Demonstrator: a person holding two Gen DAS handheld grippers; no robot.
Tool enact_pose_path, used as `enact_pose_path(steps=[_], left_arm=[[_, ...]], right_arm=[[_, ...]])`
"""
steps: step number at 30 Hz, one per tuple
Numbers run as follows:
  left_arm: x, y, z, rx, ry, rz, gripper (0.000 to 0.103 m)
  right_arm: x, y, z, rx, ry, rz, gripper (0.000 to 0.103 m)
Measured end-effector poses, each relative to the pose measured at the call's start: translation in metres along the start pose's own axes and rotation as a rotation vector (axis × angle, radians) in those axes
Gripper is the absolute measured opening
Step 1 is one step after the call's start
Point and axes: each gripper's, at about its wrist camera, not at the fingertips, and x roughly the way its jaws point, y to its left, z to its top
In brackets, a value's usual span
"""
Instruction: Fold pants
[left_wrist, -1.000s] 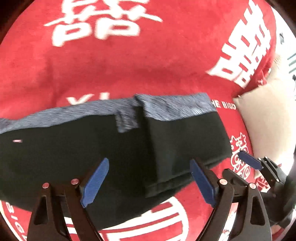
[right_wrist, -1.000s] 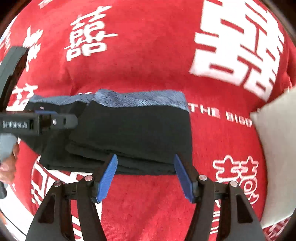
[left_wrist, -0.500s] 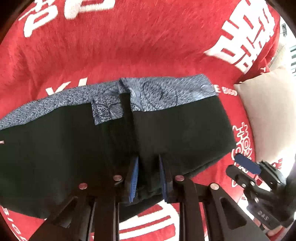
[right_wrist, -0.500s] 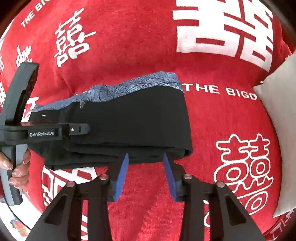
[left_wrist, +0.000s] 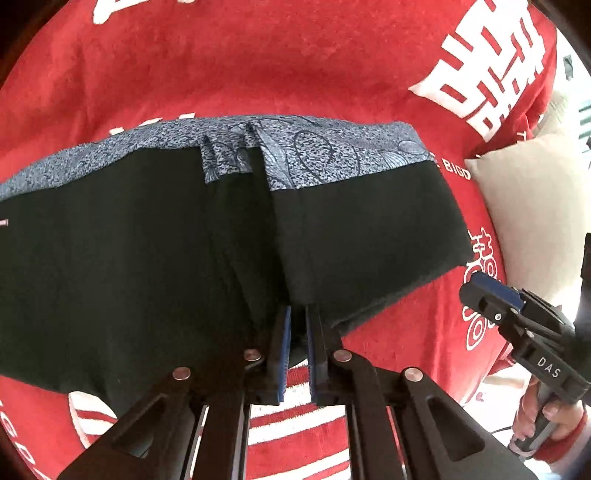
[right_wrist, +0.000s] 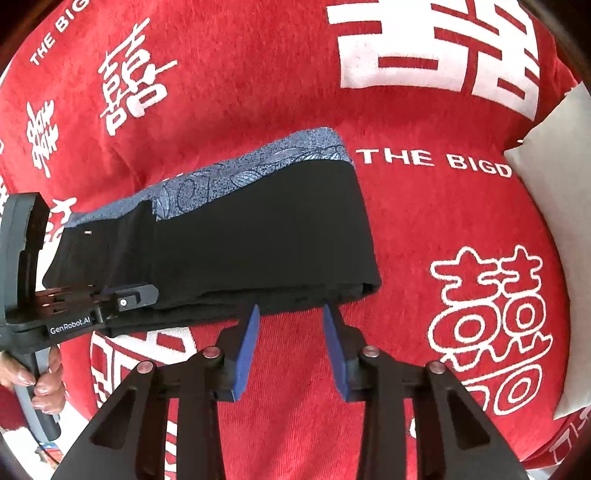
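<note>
Home, prob. bedroom: red wedding blanket, pillow.

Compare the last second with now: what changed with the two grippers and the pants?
The left gripper went from wide open to shut on the near edge of the pants. The right gripper narrowed but remains open at that edge. The pants stayed flat on the red blanket.
</note>
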Motion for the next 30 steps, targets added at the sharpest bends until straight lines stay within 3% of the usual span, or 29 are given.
enact_pose_path(steps=[3,8,11,14,17,20,26,27,29,30], left_arm=[[0.001,-0.002,0.000,0.016,0.002,0.011,0.010],[-0.001,-0.002,-0.001,0.010,0.000,0.017,0.010],[0.000,-0.003,-0.002,0.003,-0.003,0.020,0.010],[0.001,-0.003,-0.003,-0.006,-0.007,0.022,0.010],[0.000,-0.003,-0.002,-0.020,-0.011,0.028,0.010],[-0.006,-0.004,0.000,-0.033,-0.023,0.047,0.010],[-0.031,-0.008,0.017,-0.042,-0.083,0.101,0.010],[-0.033,-0.010,0.021,-0.038,-0.090,0.104,0.010],[-0.033,-0.016,0.028,-0.017,-0.098,0.120,0.010],[-0.030,-0.019,0.031,-0.010,-0.095,0.132,0.010]], right_arm=[[-0.003,-0.011,0.014,0.039,-0.033,0.000,0.040],[0.008,-0.036,0.070,0.094,-0.067,0.003,0.040],[0.027,-0.047,0.103,0.129,-0.059,0.033,0.040],[0.052,-0.037,0.121,0.086,-0.025,0.058,0.039],[0.083,-0.011,0.122,-0.023,0.029,-0.002,0.039],[0.088,0.006,0.121,-0.081,0.010,-0.055,0.039],[0.072,0.021,0.110,-0.153,0.017,-0.017,0.041],[0.066,0.021,0.106,-0.153,0.016,0.005,0.043],[0.057,0.016,0.100,-0.105,0.017,0.049,0.072],[0.052,0.011,0.097,-0.064,0.010,0.062,0.078]])
